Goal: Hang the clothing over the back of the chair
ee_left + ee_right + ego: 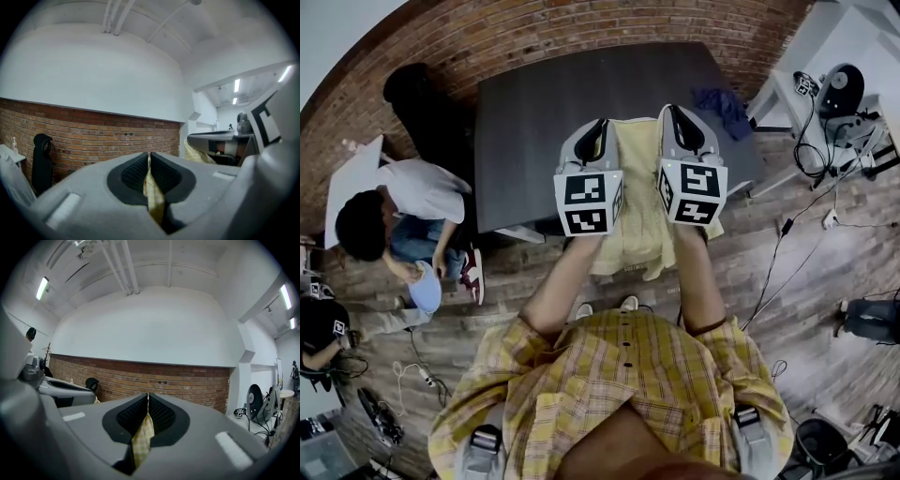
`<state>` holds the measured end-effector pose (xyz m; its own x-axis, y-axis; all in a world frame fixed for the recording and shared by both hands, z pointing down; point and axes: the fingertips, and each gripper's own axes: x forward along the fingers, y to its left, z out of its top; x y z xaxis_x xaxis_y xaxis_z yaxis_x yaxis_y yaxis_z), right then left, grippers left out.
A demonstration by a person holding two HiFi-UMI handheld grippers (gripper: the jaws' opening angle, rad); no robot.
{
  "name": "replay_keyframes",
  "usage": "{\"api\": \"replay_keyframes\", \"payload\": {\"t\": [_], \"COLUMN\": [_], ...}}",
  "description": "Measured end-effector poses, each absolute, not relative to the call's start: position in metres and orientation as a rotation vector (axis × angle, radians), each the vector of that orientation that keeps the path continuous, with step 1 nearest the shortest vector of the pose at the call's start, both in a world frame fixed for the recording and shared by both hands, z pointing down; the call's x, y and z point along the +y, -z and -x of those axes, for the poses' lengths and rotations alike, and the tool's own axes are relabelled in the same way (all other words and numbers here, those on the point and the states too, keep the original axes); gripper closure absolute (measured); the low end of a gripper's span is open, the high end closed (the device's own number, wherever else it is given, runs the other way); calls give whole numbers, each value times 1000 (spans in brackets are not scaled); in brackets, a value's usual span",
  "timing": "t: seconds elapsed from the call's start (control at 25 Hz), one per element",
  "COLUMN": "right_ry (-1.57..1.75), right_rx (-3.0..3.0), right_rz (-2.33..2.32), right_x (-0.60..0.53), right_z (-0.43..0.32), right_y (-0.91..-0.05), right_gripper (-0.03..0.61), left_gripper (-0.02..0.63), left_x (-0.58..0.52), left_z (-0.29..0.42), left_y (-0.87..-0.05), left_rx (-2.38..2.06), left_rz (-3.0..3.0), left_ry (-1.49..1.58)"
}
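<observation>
Both arms were stretched fwd, side by side. L gripper (596, 131) & R gripper (682, 124) jaws each clamped on cloth (641, 192), pinched betw. pads.

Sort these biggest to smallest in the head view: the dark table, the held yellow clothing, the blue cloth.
1. dark table, clearly largest.
2. yellow clothing, though it hangs nearer the camera, which flatters it.
3. blue cloth, smallest.

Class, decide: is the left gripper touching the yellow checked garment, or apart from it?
Touching. The left gripper view shows the left gripper shut on the yellow checked garment, a fold pinched between its black pads.
</observation>
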<state>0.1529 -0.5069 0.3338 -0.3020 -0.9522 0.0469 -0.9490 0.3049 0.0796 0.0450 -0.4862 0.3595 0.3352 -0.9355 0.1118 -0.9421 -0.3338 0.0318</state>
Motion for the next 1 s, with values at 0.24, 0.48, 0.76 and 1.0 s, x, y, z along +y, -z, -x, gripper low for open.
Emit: {"api": "replay_keyframes", "payload": {"t": [0.24,0.48,0.76,1.0], "right_ry": [9,2,51,71], "right_rx": [-2449,-2454,-2497,-2519], "right_rz": [-1795,-1820,-1840,-1866], "right_x": [-511,-509,-495,-472], "right_z": [-152,-152,-149,-153], "right_y": [-346,-345,-326,-310], "right_gripper": [558,509,503,503], "left_gripper": [597,533,532,532], "left_x": [-488,-486,-474,-457], "left_z": [-44,-39,-40,-49], "left_y": [-365,-360,-341,-329], "left_rx": [-1747,-1772,-1761,-1732], "left_rz": [-2479,-2475,-2515,-2556], "left_ry": [-122,-84,-34,-3]}}
